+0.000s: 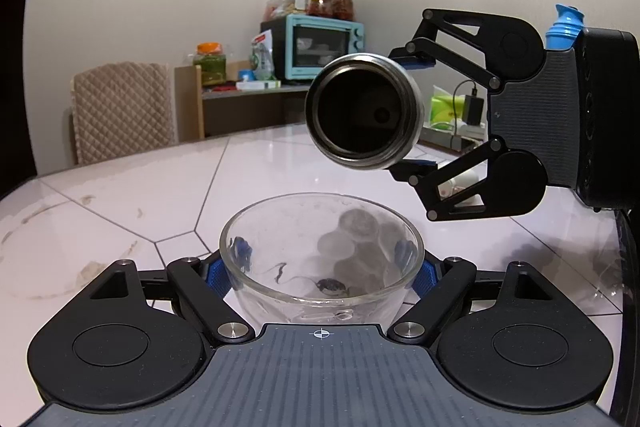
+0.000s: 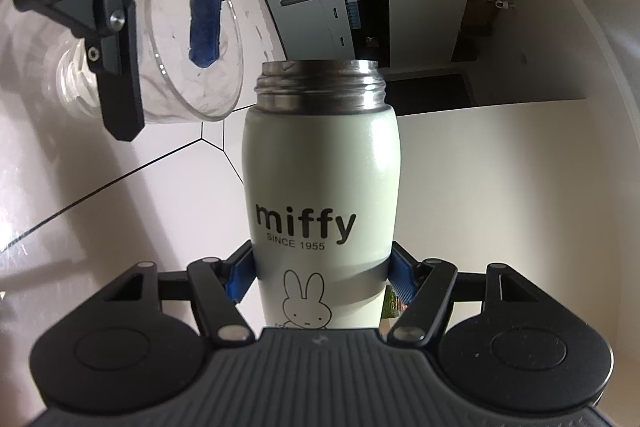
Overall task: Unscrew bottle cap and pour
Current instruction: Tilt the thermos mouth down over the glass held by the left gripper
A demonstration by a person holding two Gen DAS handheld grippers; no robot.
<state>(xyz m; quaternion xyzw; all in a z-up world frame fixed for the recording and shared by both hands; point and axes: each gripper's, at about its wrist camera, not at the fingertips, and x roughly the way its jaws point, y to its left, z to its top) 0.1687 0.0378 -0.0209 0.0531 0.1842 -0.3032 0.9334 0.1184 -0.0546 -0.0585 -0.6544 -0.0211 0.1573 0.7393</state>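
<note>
A clear glass bowl (image 1: 320, 267) sits between the blue pads of my left gripper (image 1: 320, 269), which is shut on it just above the white table (image 1: 120, 195). My right gripper (image 1: 412, 113) comes in from the right and is shut on a pale green Miffy bottle (image 2: 320, 167). The bottle lies tipped on its side with its open steel mouth (image 1: 362, 111) over the bowl's far rim. Its threaded neck (image 2: 320, 83) carries no cap. In the right wrist view my right gripper (image 2: 320, 279) clamps the bottle's lower body, and the left gripper (image 2: 160, 39) holds the bowl (image 2: 192, 39) at upper left. I see no liquid flowing.
A chair with a quilted cover (image 1: 120, 111) stands beyond the table's far edge. Behind it a shelf holds a teal toaster oven (image 1: 328, 47) and jars. A charger and a tissue pack (image 1: 444, 107) lie at the right. A clear ribbed object (image 2: 76, 83) sits by the bowl.
</note>
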